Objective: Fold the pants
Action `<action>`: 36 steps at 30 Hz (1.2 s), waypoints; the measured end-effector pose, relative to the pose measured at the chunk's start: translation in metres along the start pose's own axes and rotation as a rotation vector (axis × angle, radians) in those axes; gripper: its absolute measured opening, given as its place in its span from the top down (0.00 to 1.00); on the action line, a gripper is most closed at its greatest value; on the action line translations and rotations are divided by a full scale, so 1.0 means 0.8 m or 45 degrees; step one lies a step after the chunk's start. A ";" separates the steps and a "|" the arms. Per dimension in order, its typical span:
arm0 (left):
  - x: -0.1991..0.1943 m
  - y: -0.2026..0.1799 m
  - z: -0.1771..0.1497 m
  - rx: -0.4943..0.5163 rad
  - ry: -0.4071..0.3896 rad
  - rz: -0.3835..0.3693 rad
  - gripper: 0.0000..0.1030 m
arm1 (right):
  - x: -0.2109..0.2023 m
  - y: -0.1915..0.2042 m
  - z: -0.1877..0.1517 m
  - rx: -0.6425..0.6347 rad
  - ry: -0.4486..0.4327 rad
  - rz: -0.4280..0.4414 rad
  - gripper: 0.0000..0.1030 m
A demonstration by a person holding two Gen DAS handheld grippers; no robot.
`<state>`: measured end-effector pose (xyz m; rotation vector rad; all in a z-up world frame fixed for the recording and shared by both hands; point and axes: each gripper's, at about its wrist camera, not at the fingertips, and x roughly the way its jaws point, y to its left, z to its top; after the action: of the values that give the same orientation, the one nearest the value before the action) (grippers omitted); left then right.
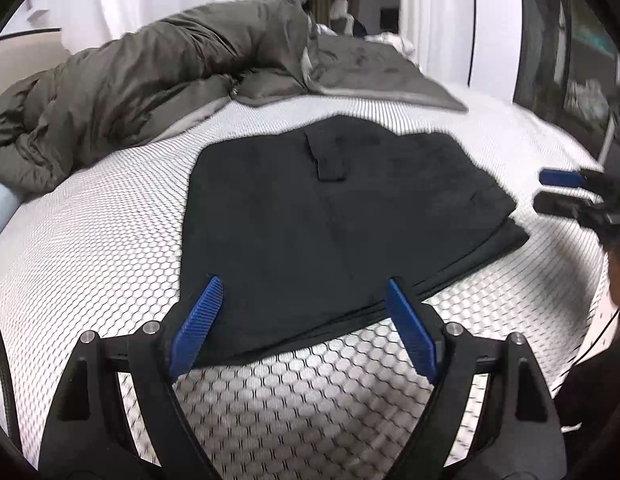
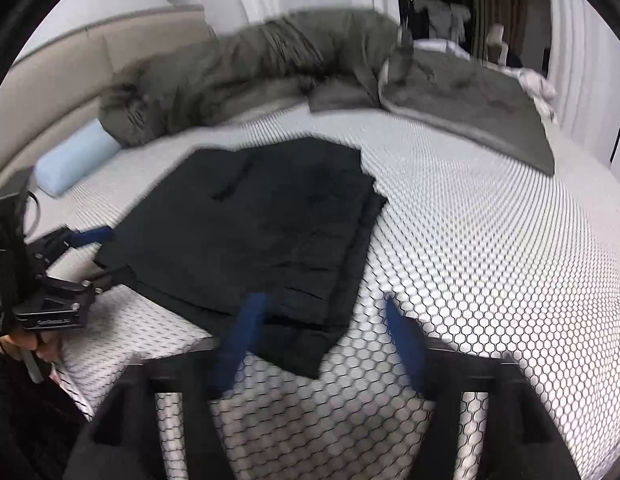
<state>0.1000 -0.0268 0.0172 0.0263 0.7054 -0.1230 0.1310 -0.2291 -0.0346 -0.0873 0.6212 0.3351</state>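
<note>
- Pants: a dark folded stack lying flat on the honeycomb-patterned mattress, layers offset at one edge.
- Left gripper: blue pads spread wide at the near hem, nothing between them.
- Right gripper: jaws apart and empty over a corner of the stack; this view is blurred.
- Step: folding appears nearly complete; the next move probably calls for squaring the offset layers.
- Writing: a mark on the left gripper's body, seen from the right wrist, is illegible.
</note>
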 end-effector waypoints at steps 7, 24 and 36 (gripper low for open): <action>-0.080 0.009 -0.016 -0.126 -0.252 -0.059 0.01 | -0.067 0.028 -0.024 -0.011 -0.220 0.048 0.01; -0.084 0.028 -0.016 -0.167 -0.261 -0.037 0.01 | -0.072 0.083 -0.039 -0.054 -0.372 0.038 0.00; -0.068 0.009 -0.019 -0.096 -0.252 -0.003 0.01 | -0.086 0.078 -0.036 -0.040 -0.410 0.056 0.00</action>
<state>0.0504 -0.0128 0.0408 -0.0586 0.5119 -0.0997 0.0417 -0.1948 -0.0169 -0.0482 0.2996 0.3917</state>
